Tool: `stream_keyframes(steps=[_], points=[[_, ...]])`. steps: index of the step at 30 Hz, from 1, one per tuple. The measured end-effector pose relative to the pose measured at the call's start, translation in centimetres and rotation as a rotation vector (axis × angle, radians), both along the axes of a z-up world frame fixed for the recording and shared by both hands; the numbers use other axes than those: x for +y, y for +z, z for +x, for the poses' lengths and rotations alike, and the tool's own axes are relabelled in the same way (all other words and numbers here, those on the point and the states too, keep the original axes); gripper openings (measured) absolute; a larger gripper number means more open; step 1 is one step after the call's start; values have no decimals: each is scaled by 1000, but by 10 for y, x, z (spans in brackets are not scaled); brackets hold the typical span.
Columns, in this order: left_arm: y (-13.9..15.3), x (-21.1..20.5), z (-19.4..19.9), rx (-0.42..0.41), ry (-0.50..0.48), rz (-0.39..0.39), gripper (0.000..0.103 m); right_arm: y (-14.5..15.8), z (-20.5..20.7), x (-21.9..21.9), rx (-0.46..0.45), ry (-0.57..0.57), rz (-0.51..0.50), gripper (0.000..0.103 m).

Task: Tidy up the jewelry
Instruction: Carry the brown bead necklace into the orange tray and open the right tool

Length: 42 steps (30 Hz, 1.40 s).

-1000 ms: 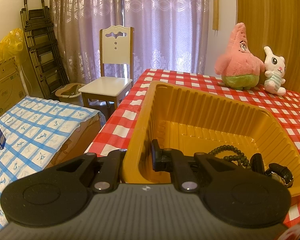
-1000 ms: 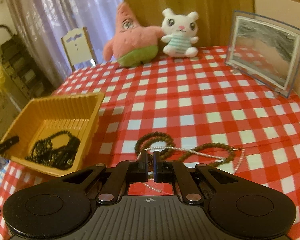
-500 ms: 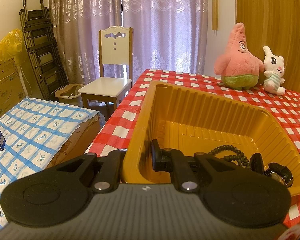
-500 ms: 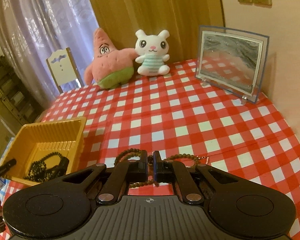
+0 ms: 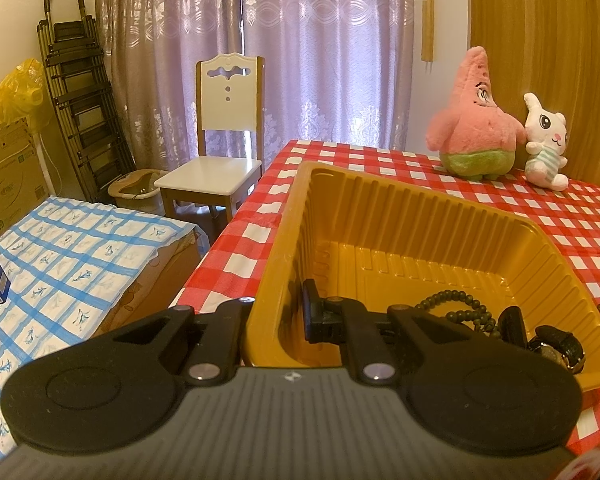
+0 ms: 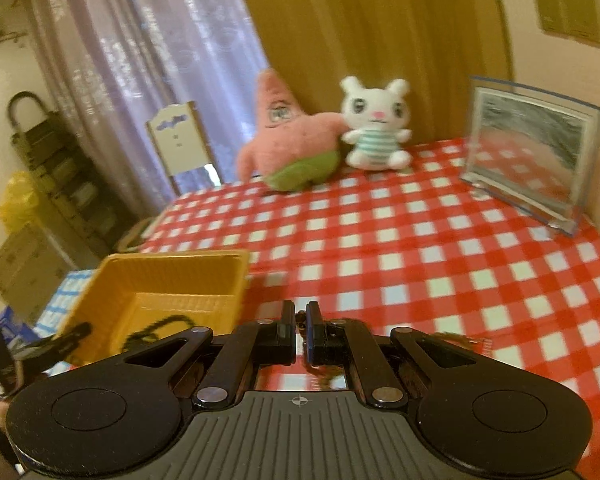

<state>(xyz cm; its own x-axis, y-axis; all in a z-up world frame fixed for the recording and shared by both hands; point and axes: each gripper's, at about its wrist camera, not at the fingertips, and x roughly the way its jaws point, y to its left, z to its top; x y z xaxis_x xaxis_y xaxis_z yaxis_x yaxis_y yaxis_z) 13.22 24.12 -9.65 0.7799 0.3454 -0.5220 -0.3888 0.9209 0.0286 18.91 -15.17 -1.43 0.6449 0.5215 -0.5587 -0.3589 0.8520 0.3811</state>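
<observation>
A red-and-white checked tablecloth (image 6: 440,248) covers the table. The yellow tray (image 5: 412,216) sits at its left edge. The left gripper (image 5: 278,316) pinches the tray's near-left wall, 1 finger inside, 1 outside. Inside the tray lie a dark bead string (image 5: 456,306) and a black watch (image 5: 556,344). The right gripper (image 6: 300,326) is nearly closed on brown beads (image 6: 301,319), raised just right of the tray. The cardboard box (image 5: 8,184) carries print, unreadable.

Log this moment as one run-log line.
left claw: clamped on yellow tray wall | right claw: shut on bead string, lifted off table | tray: dark beads, watch inside
</observation>
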Motion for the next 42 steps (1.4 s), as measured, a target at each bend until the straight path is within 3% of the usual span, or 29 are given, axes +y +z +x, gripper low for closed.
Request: stream_keyframes(steps=[10, 20, 29, 35, 42], points=[[0, 0, 0, 0, 1, -1, 10, -4, 11, 70, 20, 188, 62, 5], [1, -1, 1, 0, -1, -1, 10, -16, 35, 128, 55, 268, 121, 5], [1, -2, 2, 1, -5, -5, 10, -56, 44, 169, 128, 318, 6, 5], [1, -3, 4, 1, -7, -6, 10, -57, 46, 177, 114, 317, -22, 6], [1, -4, 6, 0, -11, -8, 10, -53, 39, 150, 112, 253, -37, 26]])
